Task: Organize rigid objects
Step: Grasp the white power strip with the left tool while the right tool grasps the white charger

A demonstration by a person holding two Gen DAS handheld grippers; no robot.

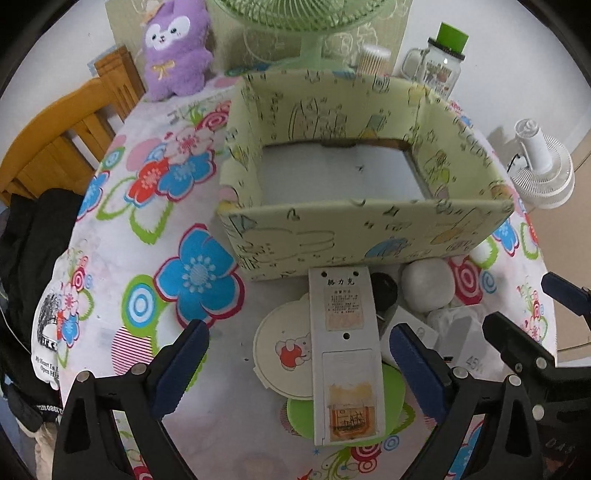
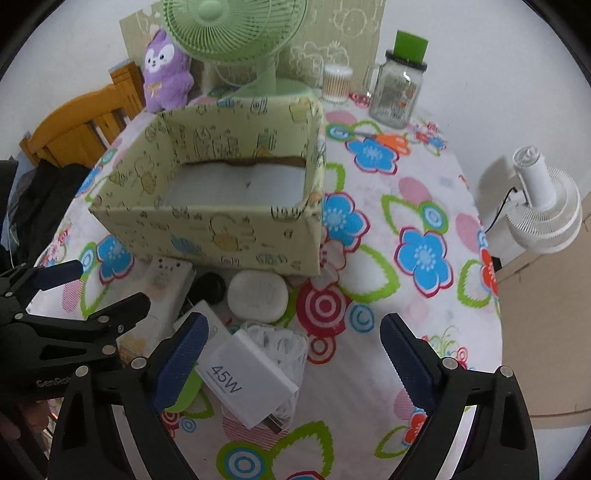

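Note:
A pale-yellow cartoon-print box (image 1: pixel 258 229) (image 2: pixel 207 229) stands open-topped on the flowered tablecloth, its white floor bare. In front of it lie a long white remote (image 1: pixel 345 354) (image 2: pixel 166 291) face down over a round cream lid (image 1: pixel 280 350) and a green disc (image 1: pixel 301 415), a black round object (image 1: pixel 384 286) (image 2: pixel 210 288), a white oval case (image 1: pixel 428 290) (image 2: pixel 258 295) and a white 45W charger (image 2: pixel 247 380) (image 1: pixel 469 354). My left gripper (image 1: pixel 301 365) (image 2: pixel 110 284) is open astride the remote, not touching it. My right gripper (image 2: pixel 295 363) (image 1: pixel 519 301) is open around the charger, pads apart from it.
Behind the box stand a green desk fan (image 2: pixel 236 33), a purple plush toy (image 1: pixel 177 48), a cotton-swab tub (image 2: pixel 336 83) and a green-lidded glass jar (image 2: pixel 399 85). A small white fan (image 2: pixel 543 206) sits beyond the table's right edge. A wooden chair (image 1: pixel 66 136) with dark clothing is at the left.

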